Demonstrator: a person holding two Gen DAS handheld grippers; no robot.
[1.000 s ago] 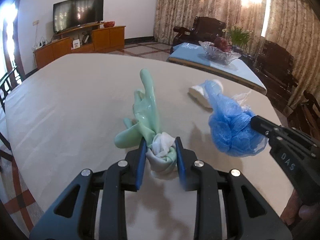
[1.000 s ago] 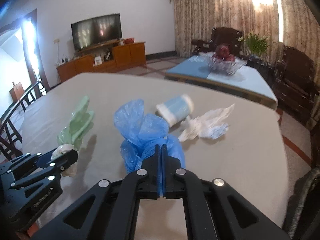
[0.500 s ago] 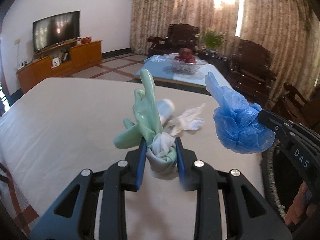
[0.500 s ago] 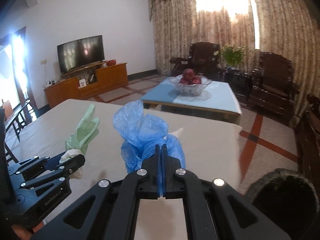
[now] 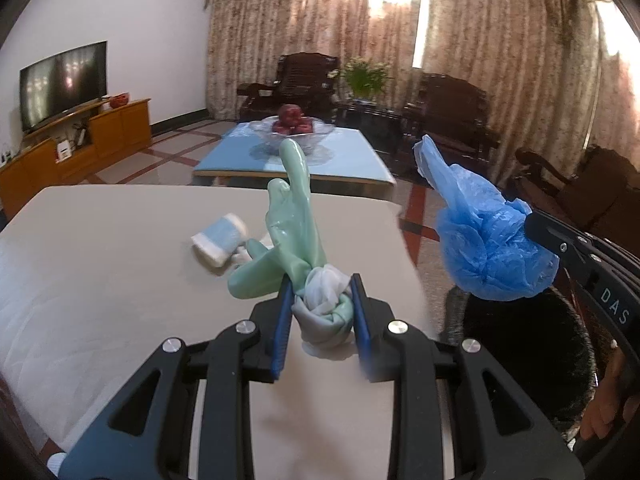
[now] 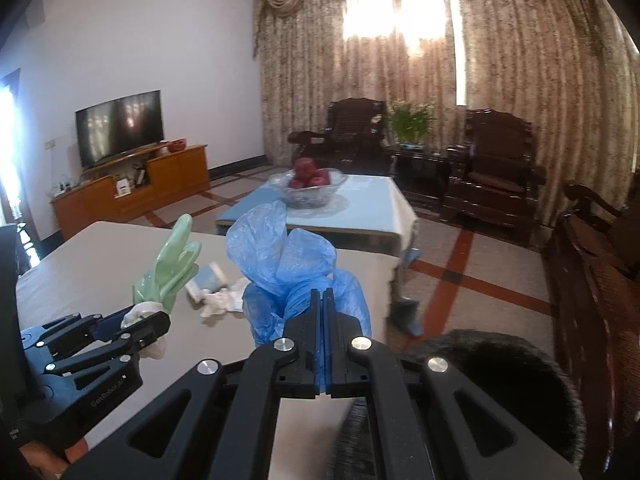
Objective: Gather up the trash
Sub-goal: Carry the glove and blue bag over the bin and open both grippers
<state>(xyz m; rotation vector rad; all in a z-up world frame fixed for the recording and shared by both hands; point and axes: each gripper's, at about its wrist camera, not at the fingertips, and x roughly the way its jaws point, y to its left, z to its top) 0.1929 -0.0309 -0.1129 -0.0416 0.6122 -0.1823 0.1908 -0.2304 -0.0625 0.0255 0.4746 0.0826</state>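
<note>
Definitely a home, a living room with a dining corner. A curved TV (image 6: pixel 120 128) is mounted on the white wall above a low orange wooden cabinet (image 6: pixel 132 192). Heavy patterned curtains (image 6: pixel 500 80) with a swagged valance are drawn over a bright window. Dark carved wooden armchairs (image 6: pixel 496 168) are set around a coffee table (image 6: pixel 360 212) covered in light blue, with a glass fruit bowl (image 6: pixel 308 188) placed on it. The floor is tiled with red lines, and a beige-covered table (image 5: pixel 100 260) is seen up front.
</note>
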